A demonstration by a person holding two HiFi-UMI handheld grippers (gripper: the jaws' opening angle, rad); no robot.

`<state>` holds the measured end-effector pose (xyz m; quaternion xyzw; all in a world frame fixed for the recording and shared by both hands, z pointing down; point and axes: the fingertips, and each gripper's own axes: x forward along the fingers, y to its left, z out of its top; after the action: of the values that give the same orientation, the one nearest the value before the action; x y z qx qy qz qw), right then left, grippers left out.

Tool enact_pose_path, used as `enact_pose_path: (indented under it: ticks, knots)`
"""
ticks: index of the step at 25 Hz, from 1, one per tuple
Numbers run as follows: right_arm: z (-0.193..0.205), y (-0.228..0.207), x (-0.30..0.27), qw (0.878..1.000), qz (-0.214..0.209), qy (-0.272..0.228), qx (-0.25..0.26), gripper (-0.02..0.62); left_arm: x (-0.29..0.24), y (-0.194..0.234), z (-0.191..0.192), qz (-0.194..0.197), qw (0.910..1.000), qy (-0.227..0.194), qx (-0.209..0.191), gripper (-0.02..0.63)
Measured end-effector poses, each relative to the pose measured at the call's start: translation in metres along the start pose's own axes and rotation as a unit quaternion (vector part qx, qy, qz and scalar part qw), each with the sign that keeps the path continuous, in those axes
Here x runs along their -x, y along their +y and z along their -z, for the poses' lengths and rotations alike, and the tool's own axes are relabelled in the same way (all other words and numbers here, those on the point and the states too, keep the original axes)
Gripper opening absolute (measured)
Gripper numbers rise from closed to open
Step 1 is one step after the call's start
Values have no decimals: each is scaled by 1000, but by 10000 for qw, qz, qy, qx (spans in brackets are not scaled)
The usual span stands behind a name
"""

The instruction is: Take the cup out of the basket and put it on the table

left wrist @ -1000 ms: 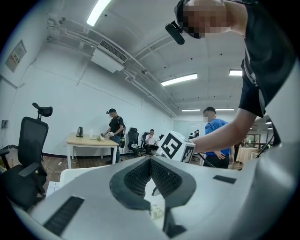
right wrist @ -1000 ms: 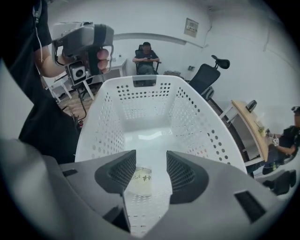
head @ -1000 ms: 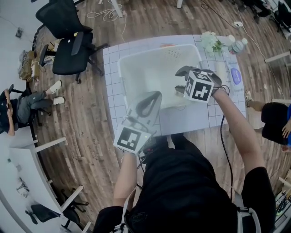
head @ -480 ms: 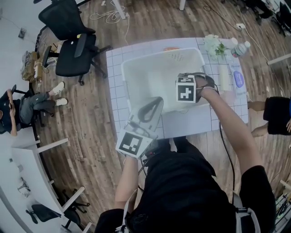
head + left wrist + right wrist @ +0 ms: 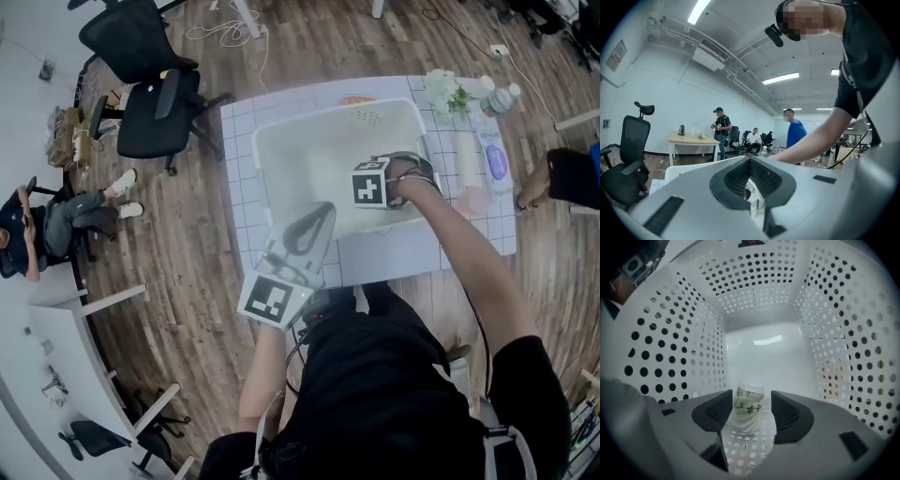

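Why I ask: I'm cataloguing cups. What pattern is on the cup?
Dark characters and leafy sprigs on a pale cup, best in the right gripper view.

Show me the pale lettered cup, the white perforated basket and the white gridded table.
Pale lettered cup (image 5: 748,408): right gripper view, lettered side.
White perforated basket (image 5: 272,178): head view, left wall.
White gridded table (image 5: 239,178): head view, bare left strip.

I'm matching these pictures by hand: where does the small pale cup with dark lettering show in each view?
Head view: not visible.
Left gripper view: not in it.
Right gripper view: the small pale cup stands low centre, inside the white perforated plastic basket.
Shared landmark: that basket, also central on the table in the head view.
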<state>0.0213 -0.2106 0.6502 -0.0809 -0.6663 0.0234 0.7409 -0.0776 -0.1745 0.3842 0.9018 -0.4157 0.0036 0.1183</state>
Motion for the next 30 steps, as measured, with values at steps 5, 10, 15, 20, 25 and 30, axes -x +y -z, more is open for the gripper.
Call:
enact_pose_path:
  ticks: [5,10,15,20,25,30]
  knots:
    - [5,0,-20,9999,-6,166,-29,262,-1,2,2,0,10000,37,0,11]
    - [1,4,-32,9999,-57,95,-132,262,-1,4,3,-6,10000,85,-5,11]
    - [-1,3,-34,9998,-26,-25,-210,253,-1,5,4,-44,9999,95,10,11]
    - [-9,-1,-20,9983,121,-463,-345,247,1,7,12,-69,9998,203,-31,11]
    - [-26,-14,14,9892,468,-1248,-613,245,2,10,13,-208,9988,409,-166,11]
    - [-37,-25,56,9724,867,-2002,-828,244,1,7,5,-161,9997,167,-111,11]
